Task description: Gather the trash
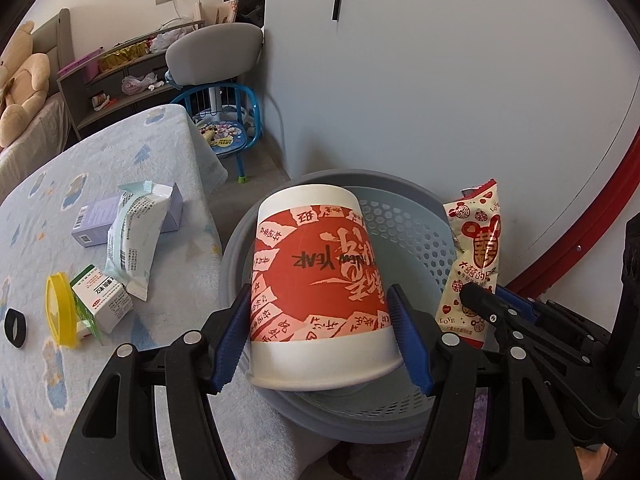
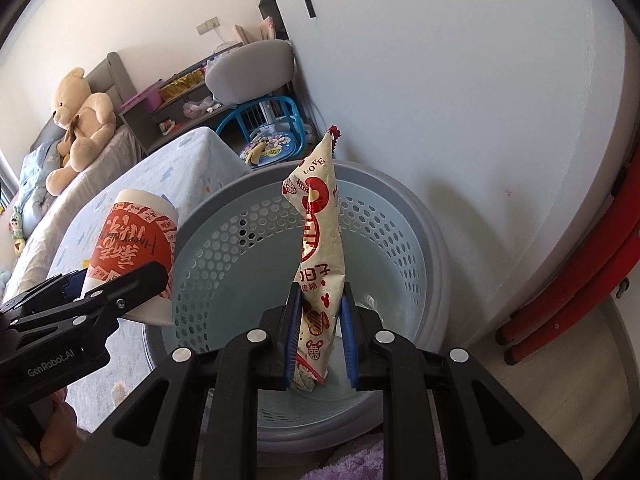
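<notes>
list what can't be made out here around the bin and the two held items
- Floor of the grey perforated plastic bin: left wrist view, hidden by the red-and-white paper cup in the left gripper.
- Cup's inside: both views show only its outer wall.
- Lower end of the cream-and-red candy wrapper: right wrist view, covered by the right gripper.
- Box labels on the table: too small to read.

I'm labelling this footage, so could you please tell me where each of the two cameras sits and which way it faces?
Left wrist: on the left gripper, looking down along its fingers, shut on the paper cup over the basket; its black fingers show.
Right wrist: on the right gripper, looking down into the basket, shut on the snack packet; its fingers show.
Shared: basket, cup, packet, and each view catches the other gripper.
</notes>
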Demonstrator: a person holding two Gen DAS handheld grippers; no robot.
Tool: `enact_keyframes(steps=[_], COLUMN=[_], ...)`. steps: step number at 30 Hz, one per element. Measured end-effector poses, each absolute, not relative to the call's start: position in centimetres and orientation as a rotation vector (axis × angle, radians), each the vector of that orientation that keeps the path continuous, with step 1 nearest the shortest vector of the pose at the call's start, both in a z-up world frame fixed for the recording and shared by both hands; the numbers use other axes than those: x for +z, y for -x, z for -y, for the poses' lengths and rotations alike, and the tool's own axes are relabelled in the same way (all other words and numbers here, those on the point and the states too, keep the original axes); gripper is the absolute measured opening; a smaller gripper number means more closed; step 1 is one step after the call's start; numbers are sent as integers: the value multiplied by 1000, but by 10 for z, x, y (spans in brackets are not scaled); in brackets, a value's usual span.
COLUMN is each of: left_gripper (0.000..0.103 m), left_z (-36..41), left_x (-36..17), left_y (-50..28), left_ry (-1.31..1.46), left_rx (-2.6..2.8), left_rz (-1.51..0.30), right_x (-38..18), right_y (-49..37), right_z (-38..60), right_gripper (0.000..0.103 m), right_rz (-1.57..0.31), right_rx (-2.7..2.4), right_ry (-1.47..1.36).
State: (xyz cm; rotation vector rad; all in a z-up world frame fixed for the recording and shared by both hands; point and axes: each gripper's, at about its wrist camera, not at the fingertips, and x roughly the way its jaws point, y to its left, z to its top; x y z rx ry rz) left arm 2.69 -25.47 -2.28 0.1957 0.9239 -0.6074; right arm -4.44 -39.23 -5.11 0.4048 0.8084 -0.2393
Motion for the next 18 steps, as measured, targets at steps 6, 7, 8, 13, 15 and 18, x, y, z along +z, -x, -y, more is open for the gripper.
enact_keyframes(steps=[6,7,8,13,15,18], left_gripper=[64,64,64,69,71,71], left_z=[257,258,258,256,255,253], left_x=[-25,-25,-24,-23,-23,-23], left_y=[-31,-31,-31,-31,-31,-31], left_ry=[-196,-197,-199,-197,-193,-187], left_rx=[-612,-612,-609,-602,-595,-587], left_rz=[-931,-929,-927,-918,-919,-922], right_x=[-51,-50,-50,-50,-49,-46], right_y=[43,43,43,45,46,49], right_z=[393,393,393,393,392,392], right_gripper=[21,21,21,22,36,51], right_rz=[-811,-810,-809,-804,-795,-772], right_rx=[-244,-244,-245,-250,-255,-265], right_ry=[-408,-409,-408,-407,-408,-406])
